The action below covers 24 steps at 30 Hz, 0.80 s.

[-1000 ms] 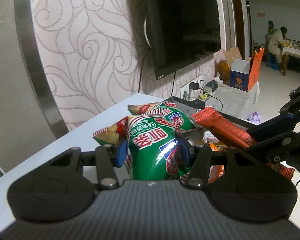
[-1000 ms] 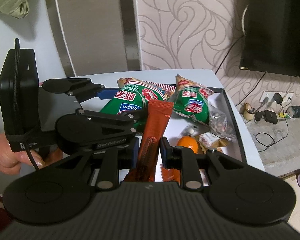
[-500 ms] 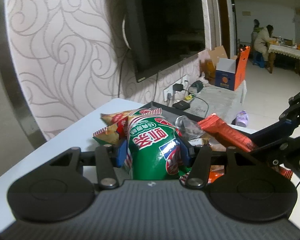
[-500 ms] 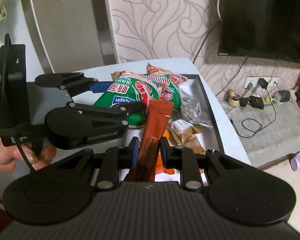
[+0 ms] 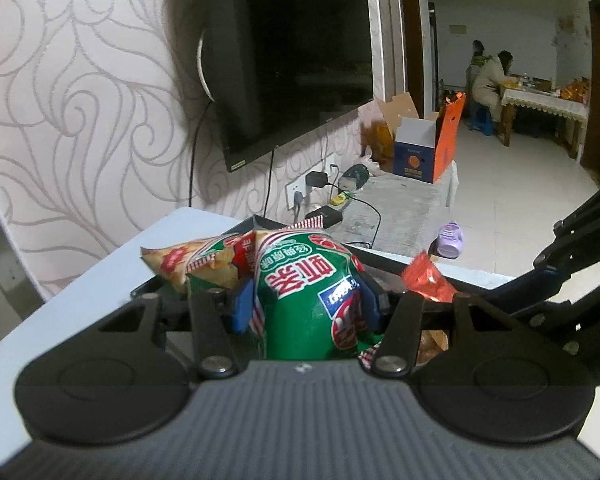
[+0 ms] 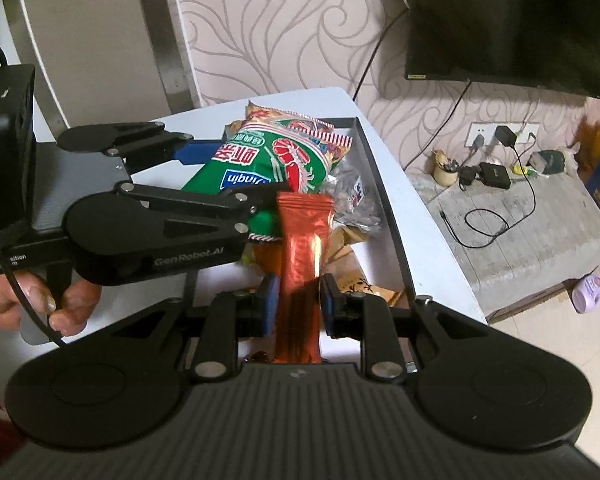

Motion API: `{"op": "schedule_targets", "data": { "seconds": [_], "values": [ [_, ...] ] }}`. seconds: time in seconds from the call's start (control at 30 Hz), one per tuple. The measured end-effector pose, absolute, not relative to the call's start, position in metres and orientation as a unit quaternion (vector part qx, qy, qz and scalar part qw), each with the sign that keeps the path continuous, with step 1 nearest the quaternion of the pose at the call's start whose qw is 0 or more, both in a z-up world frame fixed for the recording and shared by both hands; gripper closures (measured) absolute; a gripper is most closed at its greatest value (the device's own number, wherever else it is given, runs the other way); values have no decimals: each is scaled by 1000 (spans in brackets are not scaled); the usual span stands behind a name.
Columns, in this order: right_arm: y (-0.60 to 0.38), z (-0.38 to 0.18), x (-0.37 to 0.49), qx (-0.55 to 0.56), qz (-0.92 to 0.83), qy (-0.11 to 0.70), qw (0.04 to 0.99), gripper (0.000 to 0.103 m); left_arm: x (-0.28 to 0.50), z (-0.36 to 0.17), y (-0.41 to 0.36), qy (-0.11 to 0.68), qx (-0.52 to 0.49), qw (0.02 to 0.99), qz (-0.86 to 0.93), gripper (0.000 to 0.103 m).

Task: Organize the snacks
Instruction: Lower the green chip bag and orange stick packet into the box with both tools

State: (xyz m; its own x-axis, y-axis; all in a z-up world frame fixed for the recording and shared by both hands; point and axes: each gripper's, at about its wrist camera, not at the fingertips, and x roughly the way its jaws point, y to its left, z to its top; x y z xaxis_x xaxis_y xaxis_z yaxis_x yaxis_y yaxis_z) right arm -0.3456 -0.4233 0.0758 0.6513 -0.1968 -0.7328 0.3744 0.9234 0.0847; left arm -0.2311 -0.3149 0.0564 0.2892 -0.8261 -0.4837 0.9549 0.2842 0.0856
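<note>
My left gripper [image 5: 306,306] is shut on a green shrimp-chip bag [image 5: 308,300] and holds it over a black tray [image 6: 384,200] of snacks on the white table [image 5: 100,280]. It also shows in the right wrist view [image 6: 228,176], with the green bag [image 6: 260,164] between its fingers. My right gripper [image 6: 299,304] is shut on a long red-orange snack packet [image 6: 304,248], held above the tray's near end. The packet's tip shows in the left wrist view [image 5: 428,280]. A second chip bag [image 5: 188,260] lies in the tray behind the green one.
The tray also holds clear and brown wrapped snacks [image 6: 352,204]. A TV [image 5: 296,60] hangs on the patterned wall. Past the table's edge are a low stone ledge with chargers and cables [image 6: 496,200], a cardboard box [image 5: 424,152] and a purple bottle [image 5: 450,238] on the floor.
Both grippers have swung to the right over the tray while keeping hold of their snacks. The green bag now sits closer to the tray's far end.
</note>
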Motion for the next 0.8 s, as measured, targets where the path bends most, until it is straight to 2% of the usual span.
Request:
{"op": "schedule_targets", "data": {
  "seconds": [0.8],
  "values": [
    [-449, 55, -321, 124, -182, 404, 888, 76, -226, 58, -330, 163, 205, 788, -557, 43]
  ]
}}
